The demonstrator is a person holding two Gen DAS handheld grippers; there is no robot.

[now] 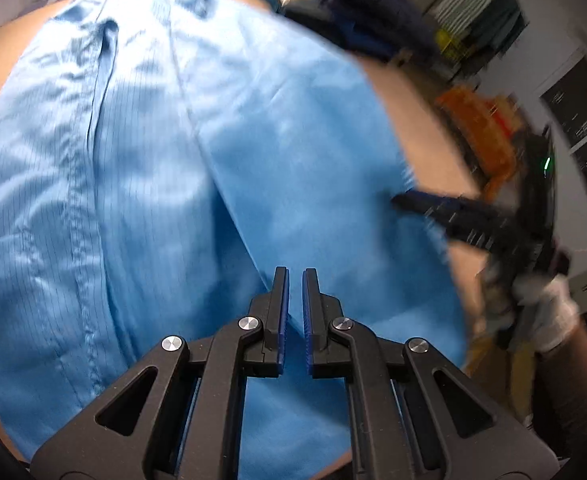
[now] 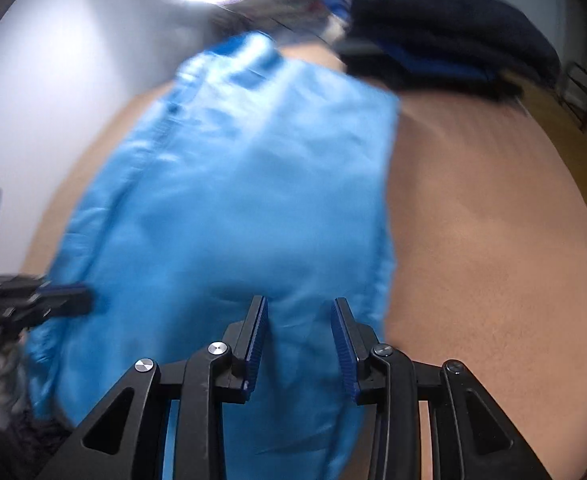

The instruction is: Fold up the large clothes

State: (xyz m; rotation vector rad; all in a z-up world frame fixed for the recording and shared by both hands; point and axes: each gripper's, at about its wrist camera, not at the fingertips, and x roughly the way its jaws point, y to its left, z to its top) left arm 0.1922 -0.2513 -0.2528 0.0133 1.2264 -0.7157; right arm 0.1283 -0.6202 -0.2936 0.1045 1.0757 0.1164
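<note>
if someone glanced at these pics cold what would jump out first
The big light blue garment fills the middle of both views, spread over a tan table. A heap of dark navy clothes sits at the table's far edge. The left tongs hover nearly shut above the blue fabric, and the right tongs stand open over its right part, nothing between them.

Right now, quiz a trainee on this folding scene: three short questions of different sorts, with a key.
1. True or false: the left hand-held gripper grips a fold of the blue garment.
2. What lies at the table's far end? A) dark clothes pile B) a basket
3. Which hand-held gripper stands open?

Key: 1 false, it is shut on nothing; 2 A; 3 the right hand-held gripper.
</note>
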